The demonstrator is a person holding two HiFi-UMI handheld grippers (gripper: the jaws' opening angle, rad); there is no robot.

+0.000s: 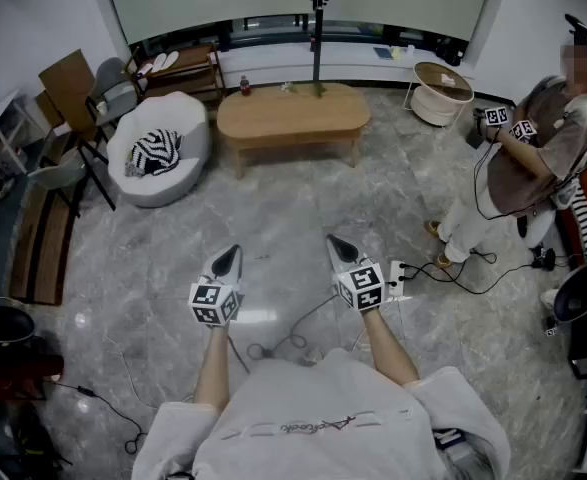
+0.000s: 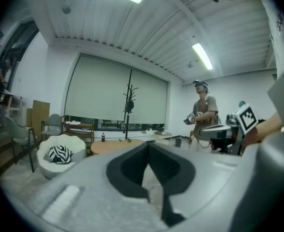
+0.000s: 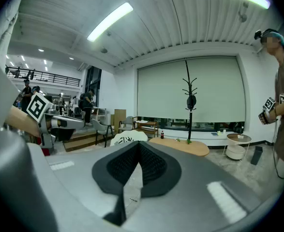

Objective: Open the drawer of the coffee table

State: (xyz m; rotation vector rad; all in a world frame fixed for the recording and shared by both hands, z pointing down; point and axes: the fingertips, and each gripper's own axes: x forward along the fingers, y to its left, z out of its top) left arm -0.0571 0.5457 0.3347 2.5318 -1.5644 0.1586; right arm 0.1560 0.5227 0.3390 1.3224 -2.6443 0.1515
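We are holding two grippers, the left gripper (image 1: 231,255) and the right gripper (image 1: 336,244). Both are pinched fully closed on nothing, their grey wedge-shaped jaws pressing together. One counter (image 1: 293,114), the low coffee table with a rounded pale wooden top, is standing well apart at twelve o'clock across the glossy marble floor (image 1: 273,208). One small bottle (image 1: 243,84) is sitting on it. One white, puffy beanbag (image 1: 185,118) is lying at ten o'clock, carrying one striped cloth (image 1: 153,153).
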